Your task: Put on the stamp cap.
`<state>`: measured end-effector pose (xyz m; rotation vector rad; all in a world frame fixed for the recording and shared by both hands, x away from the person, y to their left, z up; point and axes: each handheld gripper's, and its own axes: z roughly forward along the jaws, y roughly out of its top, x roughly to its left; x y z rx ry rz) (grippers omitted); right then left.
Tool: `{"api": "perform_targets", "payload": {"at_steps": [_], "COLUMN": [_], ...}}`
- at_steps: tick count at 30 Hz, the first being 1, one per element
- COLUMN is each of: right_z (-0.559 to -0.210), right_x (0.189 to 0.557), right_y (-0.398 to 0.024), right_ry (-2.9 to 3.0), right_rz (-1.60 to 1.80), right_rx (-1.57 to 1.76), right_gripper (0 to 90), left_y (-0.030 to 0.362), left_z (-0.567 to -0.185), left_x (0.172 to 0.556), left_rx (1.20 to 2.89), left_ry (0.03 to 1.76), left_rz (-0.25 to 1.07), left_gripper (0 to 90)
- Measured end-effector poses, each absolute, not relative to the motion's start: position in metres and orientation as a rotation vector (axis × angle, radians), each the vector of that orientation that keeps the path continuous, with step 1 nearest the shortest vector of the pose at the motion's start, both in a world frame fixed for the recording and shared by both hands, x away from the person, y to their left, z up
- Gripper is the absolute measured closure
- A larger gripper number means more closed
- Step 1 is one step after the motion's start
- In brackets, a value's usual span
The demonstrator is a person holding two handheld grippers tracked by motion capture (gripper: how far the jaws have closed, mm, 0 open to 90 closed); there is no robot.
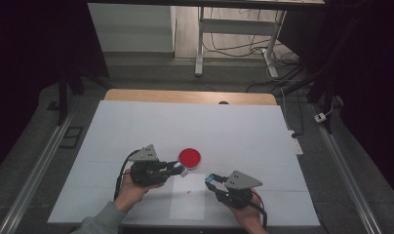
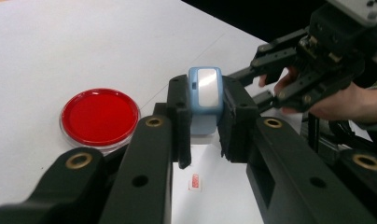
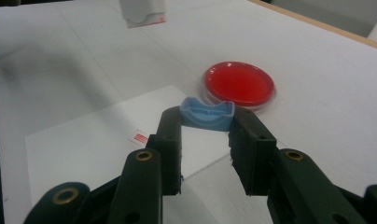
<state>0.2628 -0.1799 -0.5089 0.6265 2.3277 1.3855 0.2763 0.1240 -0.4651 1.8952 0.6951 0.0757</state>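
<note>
glossy round red dish [image 1: 189, 157], blue plastic cap [image 3: 206, 114]

surface: white-covered table [image 1: 136, 126] | on it: red-filled petri dish [image 1: 189, 157], paper sheet [image 1: 187, 200], small red-marked label [image 1: 188, 191]

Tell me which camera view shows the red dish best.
The left gripper view: the red dish lies close and whole, its clear rim plain, beside the left gripper. The right gripper view shows it farther off, its near edge behind the blue piece in the right gripper. The high view shows it small.
</note>
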Motion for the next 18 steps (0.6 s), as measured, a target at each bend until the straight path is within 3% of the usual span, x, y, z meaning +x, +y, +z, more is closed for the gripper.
{"api": "perform_targets", "payload": {"at_steps": [18], "right_z": [-0.512], "right_x": [0.263], "right_y": [-0.146], "right_ry": [2.351], "right_rz": [1.368], "right_rx": [0.590], "right_gripper": [64.8], "left_y": [0.109], "left_z": [-0.465], "left_x": [0.276], "left_rx": [1.884], "left_ry": [0.683], "left_rz": [0.075], "left_gripper": [75.7]}}
